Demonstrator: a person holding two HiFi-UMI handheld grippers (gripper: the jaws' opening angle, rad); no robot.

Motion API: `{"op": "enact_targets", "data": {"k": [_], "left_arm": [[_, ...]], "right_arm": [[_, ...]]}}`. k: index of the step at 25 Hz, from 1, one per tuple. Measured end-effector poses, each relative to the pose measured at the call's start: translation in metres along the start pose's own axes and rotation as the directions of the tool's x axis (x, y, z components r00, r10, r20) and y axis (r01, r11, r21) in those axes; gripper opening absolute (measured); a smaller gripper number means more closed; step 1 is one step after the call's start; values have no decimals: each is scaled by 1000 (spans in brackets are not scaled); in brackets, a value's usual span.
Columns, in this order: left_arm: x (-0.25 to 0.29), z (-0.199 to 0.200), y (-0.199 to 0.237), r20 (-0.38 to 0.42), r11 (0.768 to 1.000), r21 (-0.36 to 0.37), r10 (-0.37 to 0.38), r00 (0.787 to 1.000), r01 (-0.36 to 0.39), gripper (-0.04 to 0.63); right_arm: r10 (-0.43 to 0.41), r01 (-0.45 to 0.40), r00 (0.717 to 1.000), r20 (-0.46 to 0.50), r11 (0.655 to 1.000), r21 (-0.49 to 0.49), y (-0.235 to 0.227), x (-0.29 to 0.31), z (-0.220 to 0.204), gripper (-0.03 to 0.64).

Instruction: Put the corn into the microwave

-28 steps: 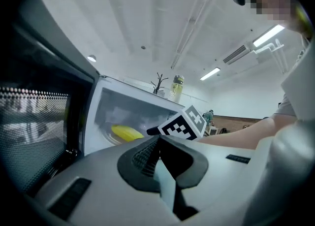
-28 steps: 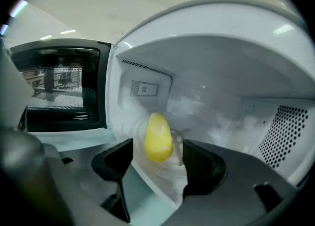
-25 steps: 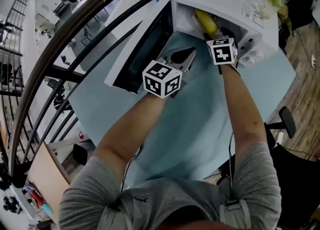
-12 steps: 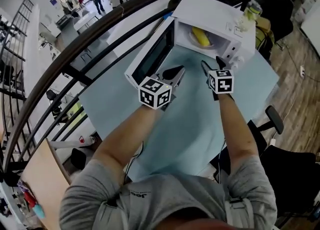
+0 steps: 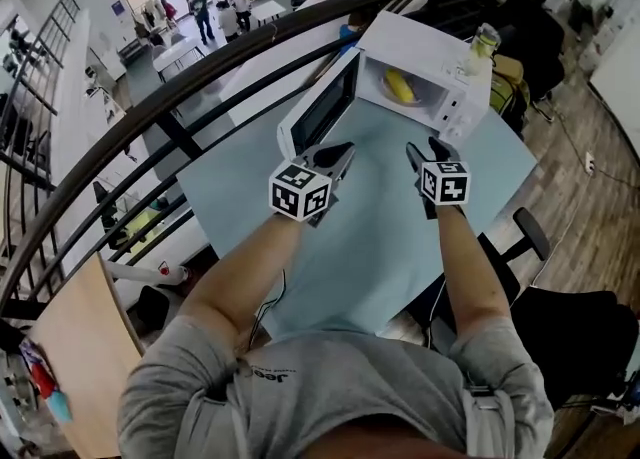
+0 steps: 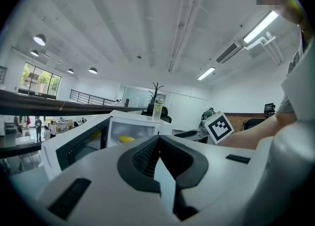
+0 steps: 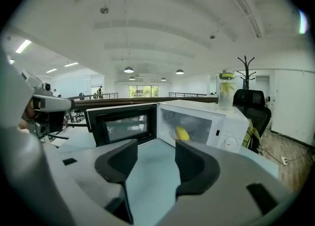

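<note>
The yellow corn (image 5: 400, 87) lies inside the white microwave (image 5: 450, 82), whose door (image 5: 318, 115) stands wide open to the left. Both grippers hover over the light blue table (image 5: 385, 237), well short of the oven. My left gripper (image 5: 338, 155) is shut, its tips meeting with nothing between them. My right gripper (image 5: 424, 151) is open and empty; its jaws have just been closing a little. The right gripper view shows the corn (image 7: 182, 133) in the microwave (image 7: 216, 114) beyond the right gripper (image 7: 155, 158). The left gripper view shows the corn (image 6: 126, 139) past the left gripper (image 6: 157, 140).
A clear bottle (image 5: 483, 44) with a yellow-green inside stands on top of the microwave. A dark curved railing (image 5: 200, 87) runs behind the table. A black office chair (image 5: 530, 237) stands off the table's right edge.
Both grippers have drawn back from the microwave's mouth toward me and risen. The corn stays inside the oven. The right jaws stand a little narrower.
</note>
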State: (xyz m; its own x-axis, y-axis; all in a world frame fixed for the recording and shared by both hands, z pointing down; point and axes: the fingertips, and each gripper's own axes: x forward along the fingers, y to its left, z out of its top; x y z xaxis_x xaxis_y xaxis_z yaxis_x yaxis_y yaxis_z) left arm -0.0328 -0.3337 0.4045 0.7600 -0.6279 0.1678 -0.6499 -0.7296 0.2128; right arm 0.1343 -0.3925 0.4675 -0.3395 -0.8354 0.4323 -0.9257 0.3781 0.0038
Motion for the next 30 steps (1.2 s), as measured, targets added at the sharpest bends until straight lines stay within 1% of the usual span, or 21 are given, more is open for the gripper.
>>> {"op": "enact_targets", "data": {"k": [7, 13, 18, 25, 30], "left_arm": [[-57, 10, -25, 20, 1000, 19, 10, 1000, -10, 18], [-133, 17, -34, 54, 999, 2, 51, 997, -51, 18], [-180, 24, -36, 89, 996, -1, 86, 992, -86, 18], [-261, 24, -49, 125, 996, 7, 90, 988, -92, 18], [-305, 27, -67, 125, 997, 15, 67, 990, -70, 18]], "right_arm": [[35, -36, 999, 28, 999, 32, 32, -44, 5, 211], [86, -88, 995, 48, 995, 54, 74, -77, 6, 174], [126, -132, 989, 79, 988, 85, 95, -96, 14, 131], [92, -112, 984, 149, 985, 133, 127, -148, 24, 61], [77, -107, 978, 193, 983, 150, 155, -200, 28, 23]]}}
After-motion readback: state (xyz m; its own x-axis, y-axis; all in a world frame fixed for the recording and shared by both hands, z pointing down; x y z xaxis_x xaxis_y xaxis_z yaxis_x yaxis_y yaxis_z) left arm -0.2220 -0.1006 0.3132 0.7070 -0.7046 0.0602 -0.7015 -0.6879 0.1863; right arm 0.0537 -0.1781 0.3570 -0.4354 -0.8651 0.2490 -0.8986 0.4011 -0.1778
